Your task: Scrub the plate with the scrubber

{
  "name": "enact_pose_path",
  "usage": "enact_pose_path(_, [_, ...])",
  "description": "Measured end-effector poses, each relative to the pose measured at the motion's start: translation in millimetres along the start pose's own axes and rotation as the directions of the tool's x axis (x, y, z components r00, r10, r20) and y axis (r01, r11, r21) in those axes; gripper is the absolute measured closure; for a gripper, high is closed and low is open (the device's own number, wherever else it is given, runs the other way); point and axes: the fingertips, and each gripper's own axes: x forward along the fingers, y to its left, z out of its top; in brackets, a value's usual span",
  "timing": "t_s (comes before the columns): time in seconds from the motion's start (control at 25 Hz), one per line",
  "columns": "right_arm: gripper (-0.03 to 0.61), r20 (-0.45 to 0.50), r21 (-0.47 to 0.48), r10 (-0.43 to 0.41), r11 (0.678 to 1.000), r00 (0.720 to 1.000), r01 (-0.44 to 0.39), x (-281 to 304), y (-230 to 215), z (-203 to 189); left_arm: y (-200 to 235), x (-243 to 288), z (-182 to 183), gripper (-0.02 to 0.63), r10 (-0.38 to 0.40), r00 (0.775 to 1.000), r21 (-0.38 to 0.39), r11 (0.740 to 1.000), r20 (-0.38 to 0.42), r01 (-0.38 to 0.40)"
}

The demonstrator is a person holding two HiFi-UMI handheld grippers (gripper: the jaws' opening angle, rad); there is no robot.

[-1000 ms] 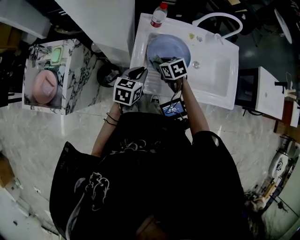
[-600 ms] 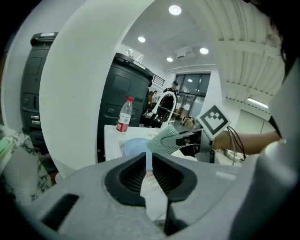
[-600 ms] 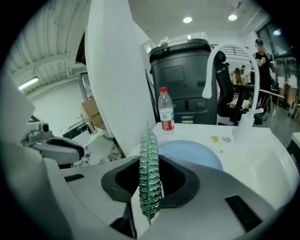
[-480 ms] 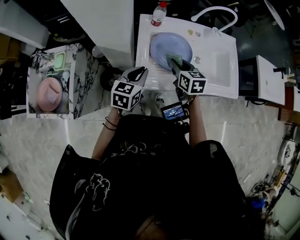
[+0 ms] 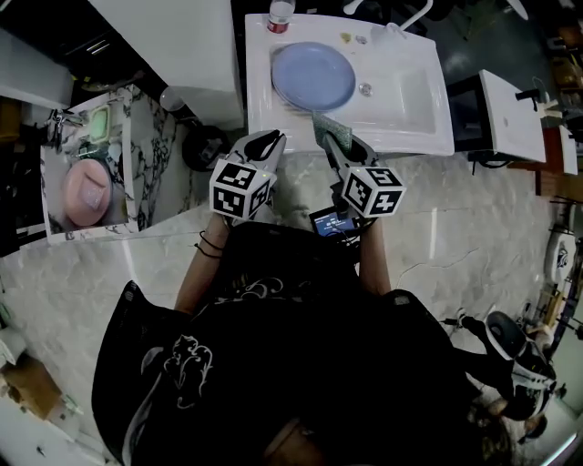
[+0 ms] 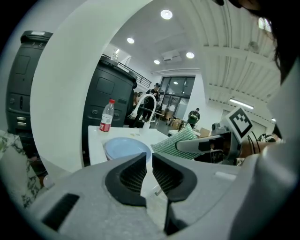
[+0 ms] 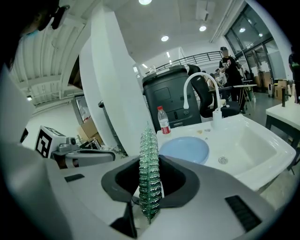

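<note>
A round pale blue plate [image 5: 312, 75] lies in the left part of the white sink [image 5: 410, 127]; it also shows in both gripper views [image 6: 125, 147] [image 7: 183, 149]. My right gripper [image 5: 330, 138] [image 7: 150, 180] is shut on a green scrubber [image 5: 333, 130] [image 7: 150, 168], which stands on edge between the jaws. It is held over the sink's near rim, short of the plate and apart from it. My left gripper [image 5: 270, 139] [image 6: 147, 174] hangs just left of the sink's near corner, jaws together with nothing between them. The scrubber [image 6: 180, 139] shows from the left gripper too.
A red-capped bottle [image 5: 279, 14] [image 7: 163, 121] stands at the sink's far left corner, and a curved white faucet [image 7: 197, 84] at the back. A marbled stand [image 5: 146, 155] at the left holds a pink dish [image 5: 86, 193]. People stand far off in the room.
My right gripper has drawn back with the scrubber, off the plate and toward the sink's near rim. The left gripper has barely moved.
</note>
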Motion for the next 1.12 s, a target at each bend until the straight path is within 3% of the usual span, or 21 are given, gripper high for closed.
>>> enact_pose_path(0.28, [0.488, 0.008, 0.03, -0.016, 0.999, 1.0, 0.015, -41, -7, -25, -40, 1, -4, 0.58, -0.017, 1.0, 0.022, 1.0, 0.012, 0.016])
enact_pose_path(0.56, [0.489, 0.052, 0.033, 0.007, 0.999, 0.999, -0.008, -103, -14, -38, -111, -6, -7, 0.58, 0.006, 0.998, 0.023, 1.0, 0.067, -0.007])
enact_pose_path(1.12, [0.488, 0.054, -0.029, 0.14, 0.99, 0.989, -0.138, -192, 20, -90, -200, -71, -71, 0.58, 0.144, 0.986, -0.012, 0.99, 0.084, -0.143])
